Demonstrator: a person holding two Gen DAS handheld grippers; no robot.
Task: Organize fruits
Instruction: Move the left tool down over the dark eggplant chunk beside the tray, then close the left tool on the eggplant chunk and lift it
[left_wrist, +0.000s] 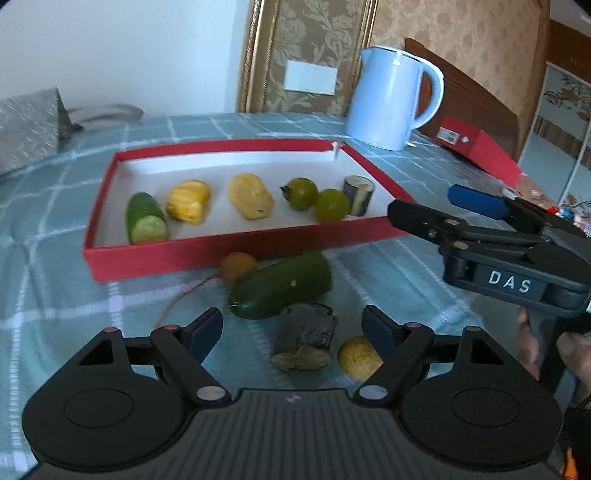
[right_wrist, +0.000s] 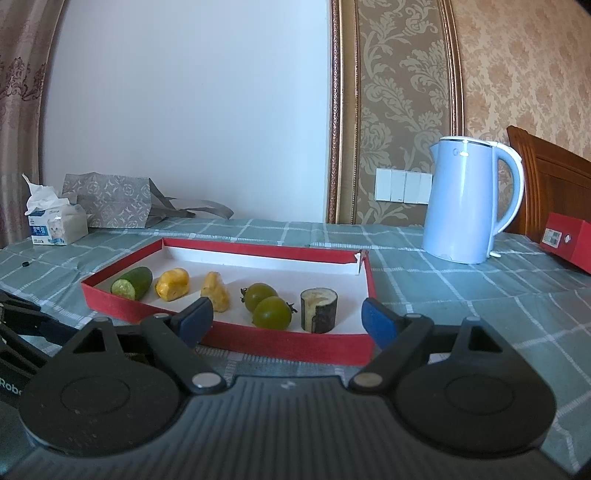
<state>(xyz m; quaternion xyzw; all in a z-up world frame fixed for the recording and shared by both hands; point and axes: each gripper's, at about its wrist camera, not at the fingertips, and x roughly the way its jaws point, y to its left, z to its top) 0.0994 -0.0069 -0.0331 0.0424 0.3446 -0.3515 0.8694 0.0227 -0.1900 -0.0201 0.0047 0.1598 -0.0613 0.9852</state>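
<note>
Checked tablecloth (right_wrist: 461, 295) beneath damask wallpaper (right_wrist: 399, 92)

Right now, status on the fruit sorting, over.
Both claws, left and right, open, empty. Six pieces in tray. Four left outside, cucumber nearest tray. Nothing blocking.

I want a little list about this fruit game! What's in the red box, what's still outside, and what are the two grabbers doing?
Box: red tray, white inside, on a checked tablecloth
In the box, left to right: cut cucumber, two yellow chunks, two green tomatoes, dark-skinned cut piece
Outside, in front of the box: big cucumber, small orange ball, dark chunk, yellow ball
Left gripper: open, empty, around the dark chunk
Right gripper: open, empty, facing the box
Behind: blue kettle
</note>
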